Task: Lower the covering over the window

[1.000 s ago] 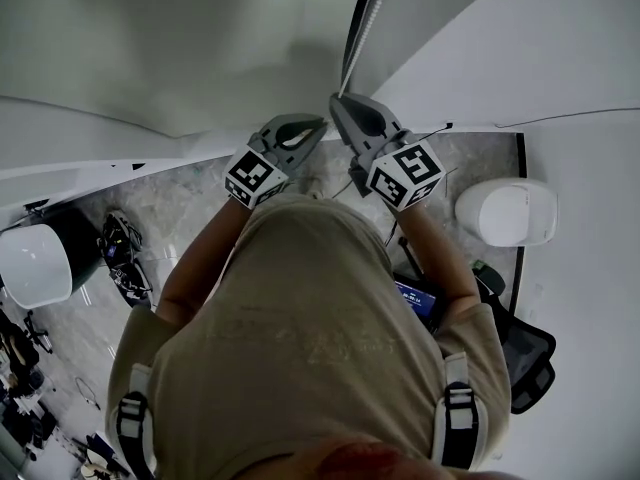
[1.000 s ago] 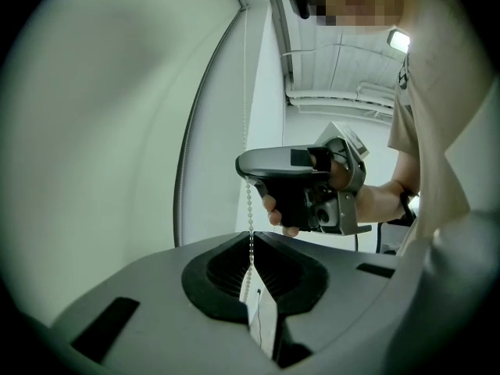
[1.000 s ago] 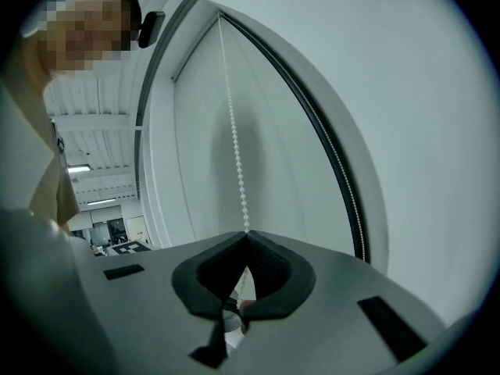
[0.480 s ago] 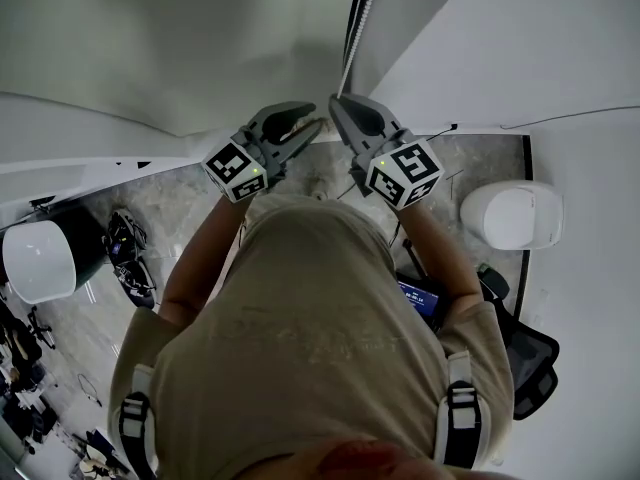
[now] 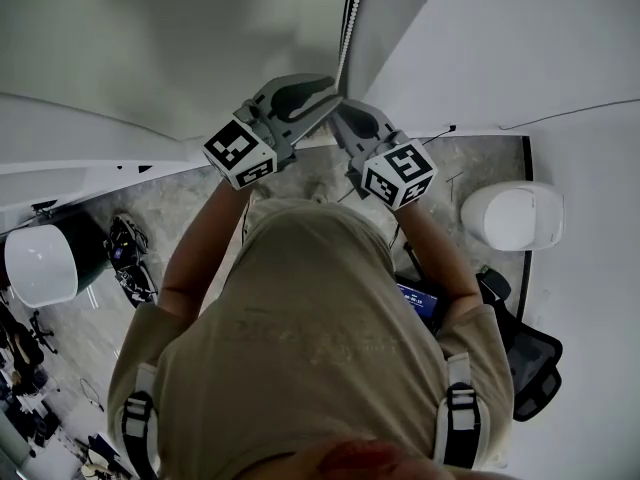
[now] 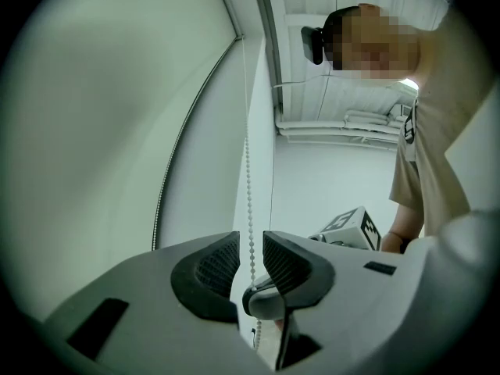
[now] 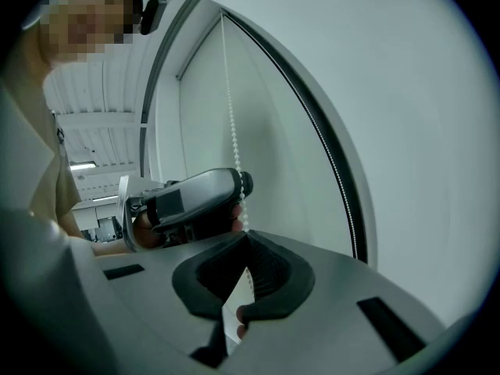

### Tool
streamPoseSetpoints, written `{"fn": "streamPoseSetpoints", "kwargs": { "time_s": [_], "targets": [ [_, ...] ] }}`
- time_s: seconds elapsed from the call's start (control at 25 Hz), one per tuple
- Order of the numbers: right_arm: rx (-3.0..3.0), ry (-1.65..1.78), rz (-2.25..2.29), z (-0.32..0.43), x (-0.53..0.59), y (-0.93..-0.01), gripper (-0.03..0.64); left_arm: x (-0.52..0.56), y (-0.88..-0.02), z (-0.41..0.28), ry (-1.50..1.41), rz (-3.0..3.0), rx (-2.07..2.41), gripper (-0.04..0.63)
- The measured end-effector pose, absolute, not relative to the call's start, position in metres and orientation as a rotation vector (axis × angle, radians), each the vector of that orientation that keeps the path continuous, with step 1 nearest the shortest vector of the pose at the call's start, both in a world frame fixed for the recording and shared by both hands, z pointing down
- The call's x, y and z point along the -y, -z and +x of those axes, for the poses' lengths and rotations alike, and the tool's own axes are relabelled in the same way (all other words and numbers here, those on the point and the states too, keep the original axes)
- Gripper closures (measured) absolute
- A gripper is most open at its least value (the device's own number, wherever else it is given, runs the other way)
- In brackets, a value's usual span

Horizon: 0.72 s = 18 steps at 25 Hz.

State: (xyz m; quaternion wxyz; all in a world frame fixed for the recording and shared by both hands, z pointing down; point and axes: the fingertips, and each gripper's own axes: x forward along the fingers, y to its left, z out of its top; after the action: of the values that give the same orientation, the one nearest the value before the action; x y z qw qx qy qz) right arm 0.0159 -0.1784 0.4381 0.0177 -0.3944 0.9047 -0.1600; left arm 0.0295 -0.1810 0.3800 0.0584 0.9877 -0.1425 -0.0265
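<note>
Between left gripper (image 6: 250, 250) jaws, just opening, bead chain (image 6: 248, 174)

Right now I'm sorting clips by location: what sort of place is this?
Probably an office: a roller blind with its bead chain, a black chair, and strip ceiling lights.

The bead chain (image 6: 249, 201) looked glossy white plastic; the left gripper (image 6: 251, 244) pads (image 6: 219, 262) were ribbed matt black (rubbery, perhaps), its shell (image 6: 141, 319) smooth grey plastic
</note>
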Motion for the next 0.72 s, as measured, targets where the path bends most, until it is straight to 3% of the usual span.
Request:
{"fn": "streamPoseSetpoints", "kwargs": {
  "time_s": [0.2,0.36,0.52,0.68,0.72],
  "targets": [
    [-2.841,0.539,-1.221,0.014,0.183,-0.447,0.611,0.189,-0.387,0.032,0.09,2.977,0.484,0.492],
    [-2.862,0.614,-1.223,0.014,0.182,-0.465,0.611,0.189,-0.392,0.032,0.07,2.981,0.503,0.566],
    [-2.897,0.668,-1.194,0.011,0.178,-0.477,0.611,0.186,-0.404,0.031,0.034,2.964,0.507,0.575],
    [-2.909,0.482,-1.17,0.017,0.178,-0.466,0.608,0.201,-0.407,0.02,0.089,2.933,0.539,0.577],
    [-2.895,0.433,-1.154,0.019,0.179,-0.456,0.552,0.207,-0.408,0.014,0.098,2.929,0.562,0.577]
  ]
}}
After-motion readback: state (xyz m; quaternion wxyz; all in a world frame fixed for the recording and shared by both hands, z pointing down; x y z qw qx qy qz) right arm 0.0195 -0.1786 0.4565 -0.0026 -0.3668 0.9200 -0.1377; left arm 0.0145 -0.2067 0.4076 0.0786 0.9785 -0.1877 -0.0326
